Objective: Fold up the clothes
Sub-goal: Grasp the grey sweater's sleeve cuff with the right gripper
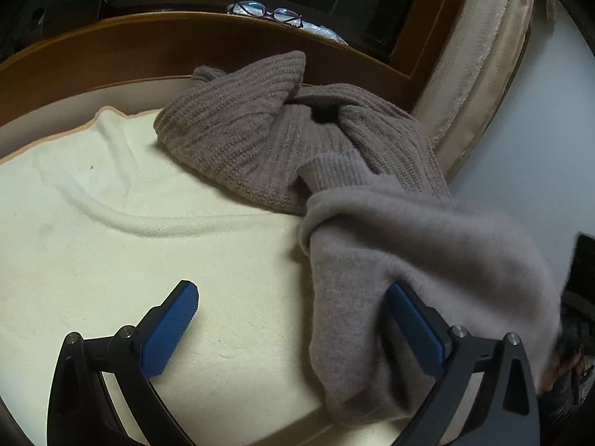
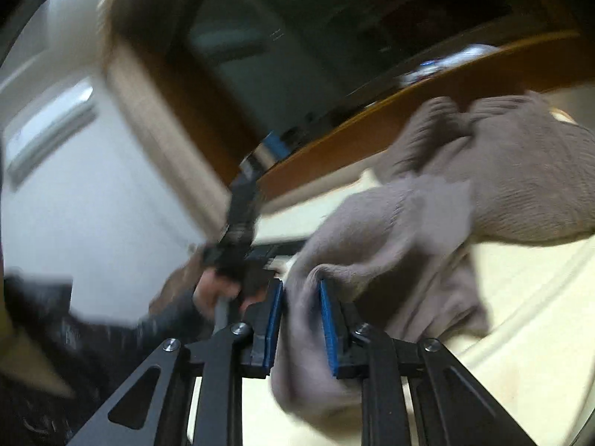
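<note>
A: How many garments, and how many grippers?

B: One garment, a taupe knitted sweater (image 1: 372, 223), and two grippers. In the right wrist view the right gripper (image 2: 301, 327) has its blue pads clamped on a soft fold of the sweater (image 2: 427, 223); the cloth bulges out between and below the jaws.

A: And the other one?

B: The left gripper (image 1: 290, 330) stands with its jaws wide apart, holding nothing. The sweater's smooth part drapes against and over its right-hand finger (image 1: 416, 330), while the left-hand finger hovers over bare cream fleece blanket (image 1: 111, 241).

A: Where does the rest of the sweater lie?

B: Beyond the left jaws and to their right, bunched in a heap on the blanket, its ribbed part farthest away, near the brown wooden bed frame (image 1: 111, 52).

A: Anything past that?

B: One pair of dark-rimmed glasses (image 1: 267, 11) on the ledge behind the frame.
</note>
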A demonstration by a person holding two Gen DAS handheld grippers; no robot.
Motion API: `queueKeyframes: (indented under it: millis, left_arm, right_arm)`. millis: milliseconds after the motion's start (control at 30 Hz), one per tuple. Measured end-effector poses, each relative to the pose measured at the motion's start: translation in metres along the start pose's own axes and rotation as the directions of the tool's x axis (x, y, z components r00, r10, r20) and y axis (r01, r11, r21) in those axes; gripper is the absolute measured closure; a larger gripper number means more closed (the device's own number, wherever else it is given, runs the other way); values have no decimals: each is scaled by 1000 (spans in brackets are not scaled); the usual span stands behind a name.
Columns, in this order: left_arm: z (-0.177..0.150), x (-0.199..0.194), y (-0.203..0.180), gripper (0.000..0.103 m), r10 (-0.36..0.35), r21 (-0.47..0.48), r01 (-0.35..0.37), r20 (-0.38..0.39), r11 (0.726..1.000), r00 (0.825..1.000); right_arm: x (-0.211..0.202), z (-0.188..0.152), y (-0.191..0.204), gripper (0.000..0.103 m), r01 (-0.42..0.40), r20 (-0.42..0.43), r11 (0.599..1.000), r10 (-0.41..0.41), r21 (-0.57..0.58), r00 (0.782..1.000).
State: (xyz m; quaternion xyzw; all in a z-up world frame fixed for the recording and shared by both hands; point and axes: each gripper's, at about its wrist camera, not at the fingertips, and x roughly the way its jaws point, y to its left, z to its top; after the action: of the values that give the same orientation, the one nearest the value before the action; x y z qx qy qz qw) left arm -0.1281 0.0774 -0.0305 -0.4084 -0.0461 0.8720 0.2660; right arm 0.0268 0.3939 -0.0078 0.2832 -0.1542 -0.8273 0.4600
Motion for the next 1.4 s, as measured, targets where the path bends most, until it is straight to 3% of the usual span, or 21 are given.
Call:
queueKeyframes:
  millis: [100,200,233,300,333,533,700,800,1000,1233,1300,1400]
  left_arm:
    - [-2,1,-6,1,-6,9,6,-9,1000,1000]
    - [-5,4,-17,1,13,42,-12,-17,999,1000]
    - [-6,4,-20,1,22,56,-21,-16,998,1000]
    - [-8,4,-24,1,25,74,-24,-14,997,1000]
    - [-8,3,-26,1,23,82,-22,-14,996,1000]
    - [-9,5,-23,1,18,77,-16,-23,997,1000]
    - [-10,2,-21,1,15,81,-13,-21,997,1000]
    - [-11,5,-20,1,8,71,-6,-27,997,1000]
    - [-11,5,-17,1,3,59,-2,-31,998,1000]
    - [-12,3,-9,1,-2,49,4,-34,999,999]
    - [-12,5,-7,1,-9,43,10,-38,999,999]
    - [-13,3,-8,1,-17,56,19,-37,998,999]
  right_arm:
    - [13,-12,10,81,56,-47,998,-57,-29,997]
    - [17,-15,-3,76,85,-33,995,-83,50,996]
    - [17,-16,-11,69,92,-27,991,-90,93,996]
    - [15,-17,-21,27,96,-11,981,-95,167,995]
    - [15,-18,-25,25,85,2,977,-88,195,996]
    - [8,-18,-31,25,28,91,951,-59,308,994]
    - [-27,-31,-40,25,91,154,902,-170,422,973]
    - [-27,-36,-41,25,98,144,889,-179,448,973]
    - [5,-19,-32,25,101,85,927,-140,361,986]
    - [30,-12,-6,25,-19,13,974,16,225,1000]
    - [31,-17,-4,25,14,-11,978,-12,209,1000]
    - [22,-22,-18,25,136,6,950,-144,280,990]
